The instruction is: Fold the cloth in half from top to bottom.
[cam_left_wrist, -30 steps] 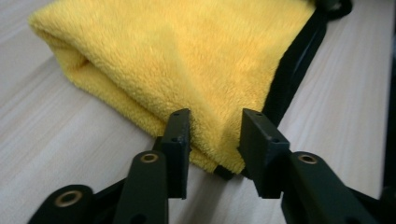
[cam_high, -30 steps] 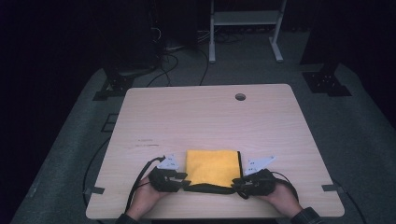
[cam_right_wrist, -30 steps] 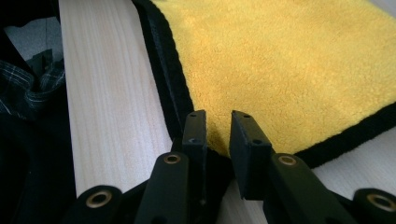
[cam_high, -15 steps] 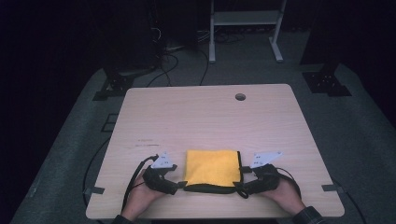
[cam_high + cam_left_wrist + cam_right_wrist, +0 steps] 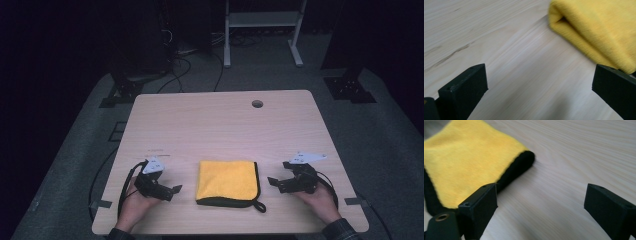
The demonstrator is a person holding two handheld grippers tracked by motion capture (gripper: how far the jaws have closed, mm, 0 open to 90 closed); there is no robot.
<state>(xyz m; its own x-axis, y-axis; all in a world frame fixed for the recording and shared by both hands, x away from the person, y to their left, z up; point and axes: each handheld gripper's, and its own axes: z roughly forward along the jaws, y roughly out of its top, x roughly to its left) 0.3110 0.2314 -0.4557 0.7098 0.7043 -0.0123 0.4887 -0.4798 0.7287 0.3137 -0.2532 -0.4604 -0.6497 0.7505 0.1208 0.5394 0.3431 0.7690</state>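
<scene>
High view: folded yellow cloth (image 5: 227, 180) at near-centre of table (image 5: 210, 120). Left gripper (image 5: 169, 191) and right gripper (image 5: 276, 183) flank it, apart from it; jaws just opened wide, nothing btwn. Risk: loose loop at near-right corner could snag a jaw on re-approach and drag the fold open.

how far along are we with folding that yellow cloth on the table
Done, it seems: the yellow cloth lies folded into a neat rectangle near the front edge of the table, its dark trim along the right and near sides. In hand: nothing. The jaws of the left gripper and the right gripper have just been opening, with nothing between them, and each sits apart from the cloth. Left: perhaps one more fold, or nothing.
</scene>
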